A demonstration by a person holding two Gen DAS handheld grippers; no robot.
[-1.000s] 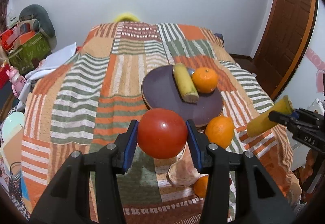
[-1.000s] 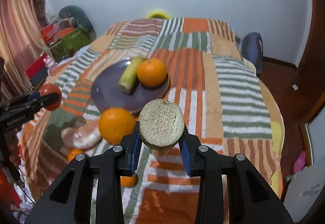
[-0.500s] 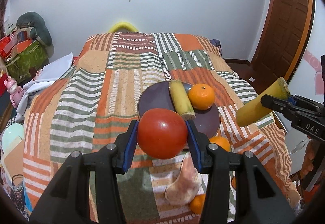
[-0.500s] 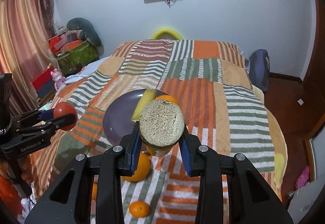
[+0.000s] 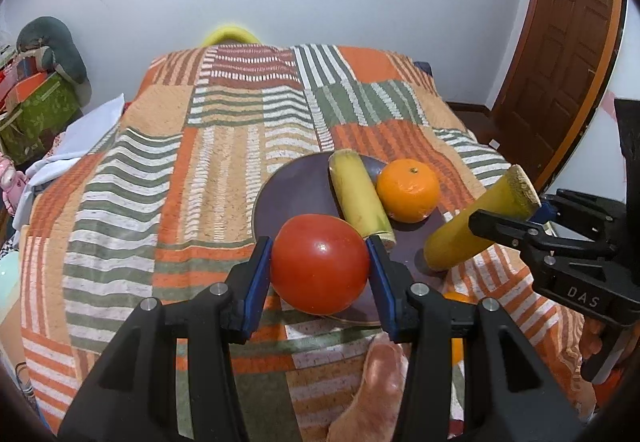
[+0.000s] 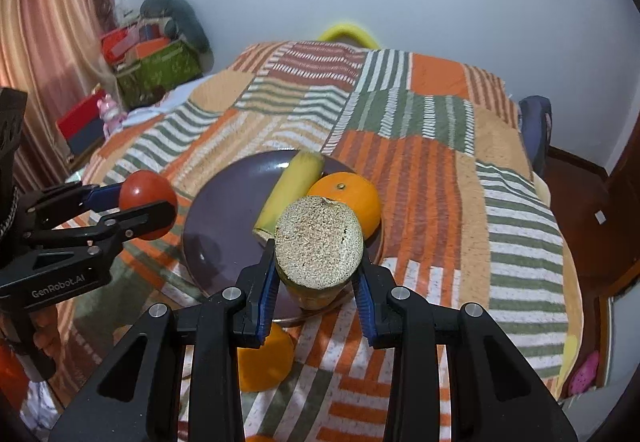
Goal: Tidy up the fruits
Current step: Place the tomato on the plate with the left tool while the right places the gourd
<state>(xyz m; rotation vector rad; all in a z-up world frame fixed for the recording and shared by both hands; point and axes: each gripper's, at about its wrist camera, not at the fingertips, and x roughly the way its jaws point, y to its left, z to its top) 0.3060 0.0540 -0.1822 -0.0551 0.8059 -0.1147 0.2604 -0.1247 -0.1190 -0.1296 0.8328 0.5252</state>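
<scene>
The left hand-held gripper point(image 5: 320, 270) is clamped on a red tomato point(image 5: 320, 264), its blue pads pressing both sides, held above the plate's point(image 5: 296, 189) 7 o'clock edge; from the right wrist view the same tomato point(image 6: 148, 199) hangs just off the plate's point(image 6: 224, 209) 9 o'clock rim. The dark purple plate lies on the striped bed point(image 5: 224, 145). On it, a yellow banana piece point(image 5: 358, 197) lies along the middle, running from 12 toward 5 o'clock, and an orange point(image 5: 408, 190) sits touching it at about 2 o'clock. The right hand-held gripper point(image 6: 318, 282) grips a second banana piece point(image 6: 319, 248), cut end facing its camera; in the left wrist view this piece point(image 5: 476, 219) slants down over the plate's 4 o'clock rim. Another orange point(image 6: 264, 358) rests on the bed beside the plate's near edge, partly hidden under the right gripper's fingers point(image 6: 256, 290).
</scene>
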